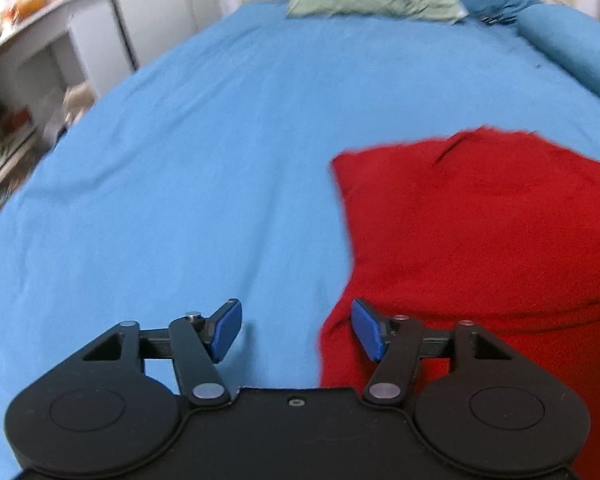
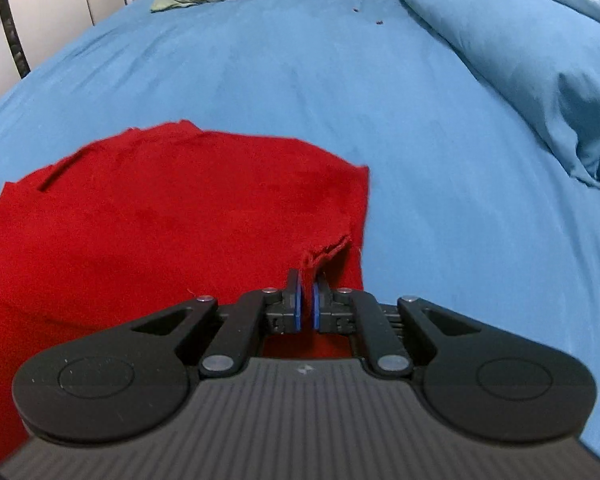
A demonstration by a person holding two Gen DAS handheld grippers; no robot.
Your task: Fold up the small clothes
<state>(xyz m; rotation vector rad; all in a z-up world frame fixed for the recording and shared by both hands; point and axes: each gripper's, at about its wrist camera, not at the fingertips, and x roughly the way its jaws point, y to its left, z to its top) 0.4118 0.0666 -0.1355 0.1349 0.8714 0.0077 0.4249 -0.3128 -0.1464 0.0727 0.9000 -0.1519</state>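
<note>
The right gripper [image 2: 307, 304] is pinching a raised edge of the single red knitted garment [image 2: 172, 216], jaws nearly closed on it. The left gripper [image 1: 296, 330] is hovering wide apart, gripping nothing, at the garment's left edge on the blue bedsheet [image 1: 180, 160].

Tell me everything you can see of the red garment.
The red garment is a solid red piece of soft, slightly fuzzy fabric, lying mostly flat on the blue bedsheet. A short dark slit shows near its far edge. Its right near corner is lifted, pinched in the shut right tool, with a frayed edge above the pads. The open left tool sits at its left edge, holding nothing.
</note>
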